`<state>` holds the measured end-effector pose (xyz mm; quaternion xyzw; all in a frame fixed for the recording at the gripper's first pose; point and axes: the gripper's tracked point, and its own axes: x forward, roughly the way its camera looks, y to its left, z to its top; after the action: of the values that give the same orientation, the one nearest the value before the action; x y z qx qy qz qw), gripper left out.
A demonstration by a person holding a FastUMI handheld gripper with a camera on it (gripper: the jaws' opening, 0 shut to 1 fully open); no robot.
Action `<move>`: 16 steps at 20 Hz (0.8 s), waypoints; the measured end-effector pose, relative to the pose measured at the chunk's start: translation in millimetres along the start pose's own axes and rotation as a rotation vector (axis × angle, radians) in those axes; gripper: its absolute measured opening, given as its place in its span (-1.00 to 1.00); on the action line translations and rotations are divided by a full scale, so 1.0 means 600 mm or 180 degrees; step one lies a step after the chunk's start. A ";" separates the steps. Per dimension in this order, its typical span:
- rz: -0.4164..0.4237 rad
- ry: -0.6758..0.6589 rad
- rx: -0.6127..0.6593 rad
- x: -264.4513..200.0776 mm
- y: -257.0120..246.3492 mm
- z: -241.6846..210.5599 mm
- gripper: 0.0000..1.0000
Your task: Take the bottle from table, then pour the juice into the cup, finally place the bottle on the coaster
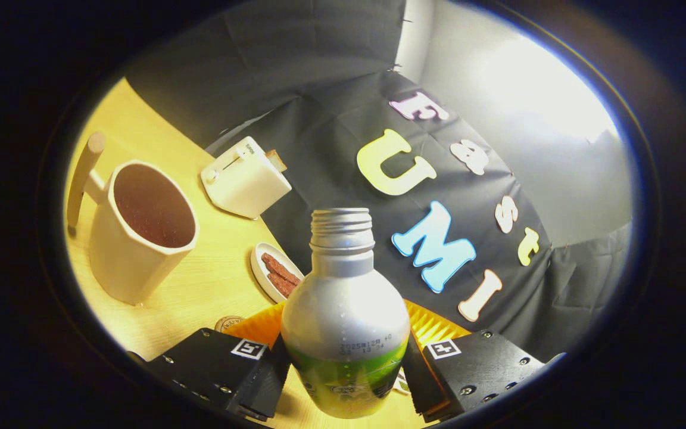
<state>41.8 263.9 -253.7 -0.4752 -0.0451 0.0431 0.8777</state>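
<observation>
One step of three looks done: the bottle (pixel 345 310) sits clamped in the gripper (pixel 346 372), both fingers pressed against its lower body, one on each side, closed as far as the bottle allows. Its cap is off and the threaded neck stands open, roughly upright between the fingers, with the table (pixel 212 280) tilted in the view. Whether the base has cleared the wood cannot be told from this angle. The cup (pixel 140 229), a pale mug with a long handle, stands ahead and off to the left of the fingers, well apart from the bottle's mouth; its dark inside gives no sure sign of juice, so the pour appears yet to come. An orange ribbed coaster (pixel 429 325) lies just behind the bottle, between the fingers. Beyond it sit a small dish of reddish strips (pixel 276 272) and a cream toaster (pixel 245 179).
</observation>
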 end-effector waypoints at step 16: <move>0.0061 -0.0176 -0.1000 0.025 0.027 0.013 0.64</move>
<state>55.4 281.2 -262.2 -0.6056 -0.0709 0.0569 0.7905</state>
